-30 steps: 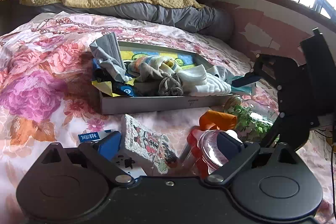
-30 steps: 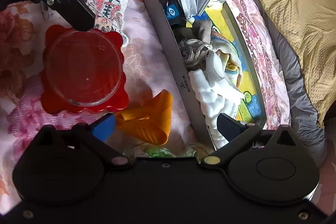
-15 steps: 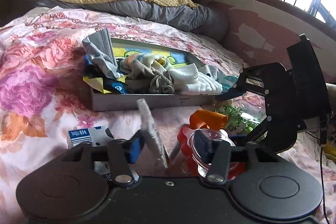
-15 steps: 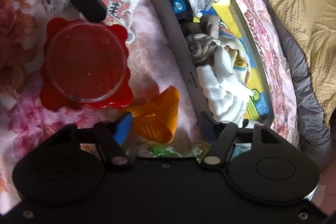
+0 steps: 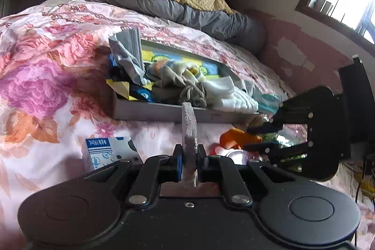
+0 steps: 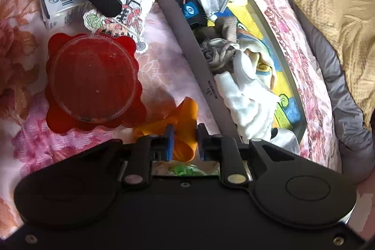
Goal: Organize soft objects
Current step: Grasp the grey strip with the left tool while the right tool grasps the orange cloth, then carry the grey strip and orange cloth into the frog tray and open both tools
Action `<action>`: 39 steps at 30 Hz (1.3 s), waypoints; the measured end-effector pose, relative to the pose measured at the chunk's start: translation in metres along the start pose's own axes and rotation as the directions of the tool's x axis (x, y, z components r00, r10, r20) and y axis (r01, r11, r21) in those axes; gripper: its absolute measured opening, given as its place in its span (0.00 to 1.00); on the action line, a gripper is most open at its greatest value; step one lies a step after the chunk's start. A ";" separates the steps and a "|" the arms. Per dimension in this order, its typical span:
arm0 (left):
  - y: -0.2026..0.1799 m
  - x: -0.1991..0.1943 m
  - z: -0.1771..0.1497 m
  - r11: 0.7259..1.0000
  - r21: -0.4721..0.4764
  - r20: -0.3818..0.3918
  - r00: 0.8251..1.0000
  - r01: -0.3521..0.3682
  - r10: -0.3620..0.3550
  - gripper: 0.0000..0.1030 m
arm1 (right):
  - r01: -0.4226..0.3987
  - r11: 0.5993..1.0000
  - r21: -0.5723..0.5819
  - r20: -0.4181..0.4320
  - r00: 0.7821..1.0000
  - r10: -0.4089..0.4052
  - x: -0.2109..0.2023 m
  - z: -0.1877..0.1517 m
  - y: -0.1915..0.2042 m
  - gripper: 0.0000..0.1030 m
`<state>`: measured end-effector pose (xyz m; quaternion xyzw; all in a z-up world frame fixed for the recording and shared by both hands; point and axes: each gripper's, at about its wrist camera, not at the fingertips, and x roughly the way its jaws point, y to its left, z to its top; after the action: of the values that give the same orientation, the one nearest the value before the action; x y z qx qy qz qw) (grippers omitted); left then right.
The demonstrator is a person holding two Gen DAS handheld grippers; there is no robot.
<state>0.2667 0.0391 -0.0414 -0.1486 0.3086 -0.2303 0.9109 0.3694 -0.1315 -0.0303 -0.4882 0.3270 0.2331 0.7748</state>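
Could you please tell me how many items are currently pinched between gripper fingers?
2. The cartoon-print towel stands on edge in the closing left gripper; the orange soft piece sits in the closing right gripper, beside the gray tray.

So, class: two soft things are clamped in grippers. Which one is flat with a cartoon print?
The cartoon pad, in the left gripper, whose jaws are closing on its edge. The right gripper pinches a plain orange piece, curled rather than flat.
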 end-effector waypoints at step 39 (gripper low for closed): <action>-0.043 0.030 0.079 0.982 0.070 0.192 0.968 -0.178 0.162 0.11 | 0.195 0.851 0.487 0.261 0.898 -0.355 -0.036 0.022 -0.077 0.09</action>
<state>0.3232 -0.0028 0.0225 -0.1029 0.2239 -0.1494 0.9576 0.4037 -0.1450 0.0498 -0.2907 0.1578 0.1172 0.9364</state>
